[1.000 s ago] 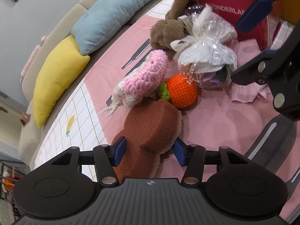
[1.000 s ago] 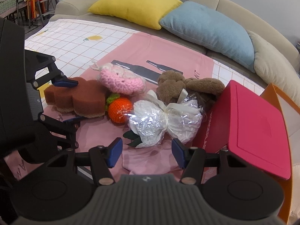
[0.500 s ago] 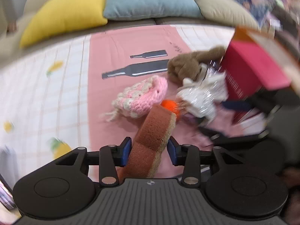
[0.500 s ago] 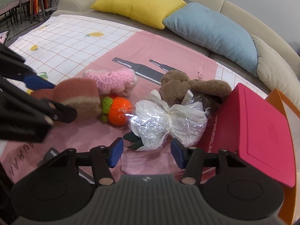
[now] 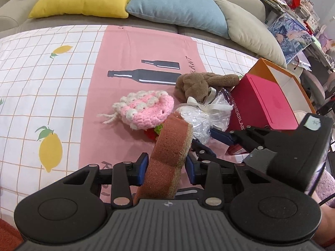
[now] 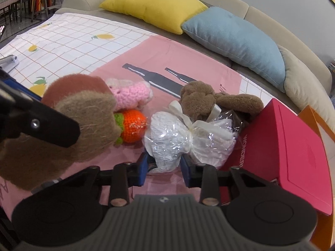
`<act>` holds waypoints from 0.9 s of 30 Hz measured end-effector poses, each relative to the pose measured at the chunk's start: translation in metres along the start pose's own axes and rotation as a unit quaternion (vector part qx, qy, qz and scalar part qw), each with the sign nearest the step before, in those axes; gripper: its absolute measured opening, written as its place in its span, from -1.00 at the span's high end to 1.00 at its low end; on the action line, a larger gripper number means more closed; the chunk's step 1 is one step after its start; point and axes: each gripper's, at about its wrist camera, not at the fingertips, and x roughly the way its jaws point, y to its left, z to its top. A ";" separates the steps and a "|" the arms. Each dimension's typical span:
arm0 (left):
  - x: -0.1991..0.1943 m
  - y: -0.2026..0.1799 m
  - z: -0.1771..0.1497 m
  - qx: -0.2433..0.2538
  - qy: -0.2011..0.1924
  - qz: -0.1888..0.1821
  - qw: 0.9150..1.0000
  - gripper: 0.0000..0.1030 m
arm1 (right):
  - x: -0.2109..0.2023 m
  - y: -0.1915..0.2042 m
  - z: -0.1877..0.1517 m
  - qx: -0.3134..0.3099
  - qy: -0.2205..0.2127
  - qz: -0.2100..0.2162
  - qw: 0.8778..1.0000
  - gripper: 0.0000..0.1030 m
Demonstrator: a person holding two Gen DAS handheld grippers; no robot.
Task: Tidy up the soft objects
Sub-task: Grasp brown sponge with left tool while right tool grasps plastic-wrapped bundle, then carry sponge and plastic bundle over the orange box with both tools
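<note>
My left gripper (image 5: 166, 168) is shut on a brown flower-shaped sponge (image 5: 170, 156) and holds it on edge above the pink cloth; the sponge also shows in the right wrist view (image 6: 69, 125). My right gripper (image 6: 164, 168) has its fingers on either side of a white bundle wrapped in clear film (image 6: 184, 142), and I cannot tell if they squeeze it. On the cloth lie a pink crochet piece (image 5: 144, 109), an orange crochet fruit (image 6: 133, 125) and a brown plush toy (image 6: 201, 98).
A red box (image 6: 293, 152) leans against an open orange box (image 5: 272, 75) at the right. Yellow (image 6: 152, 7), blue (image 6: 232, 41) and beige (image 5: 253, 33) cushions line the sofa back. A lemon-print sheet (image 5: 41, 73) covers the left side.
My left gripper has lifted the brown sponge off the cloth and turned it on edge. My right gripper has moved forward around the wrapped bundle and narrowed.
</note>
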 end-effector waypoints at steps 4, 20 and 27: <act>-0.001 -0.001 -0.001 -0.006 -0.001 0.002 1.000 0.18 | -0.014 -0.001 -0.002 -0.013 -0.016 0.002 1.000 0.42; -0.026 -0.008 -0.004 -0.022 -0.044 0.004 0.999 0.18 | -0.107 -0.020 -0.014 -0.028 -0.095 0.034 0.994 0.42; -0.038 -0.034 0.001 -0.012 -0.069 -0.017 0.997 0.18 | -0.145 -0.047 -0.022 -0.013 -0.128 0.015 0.992 0.42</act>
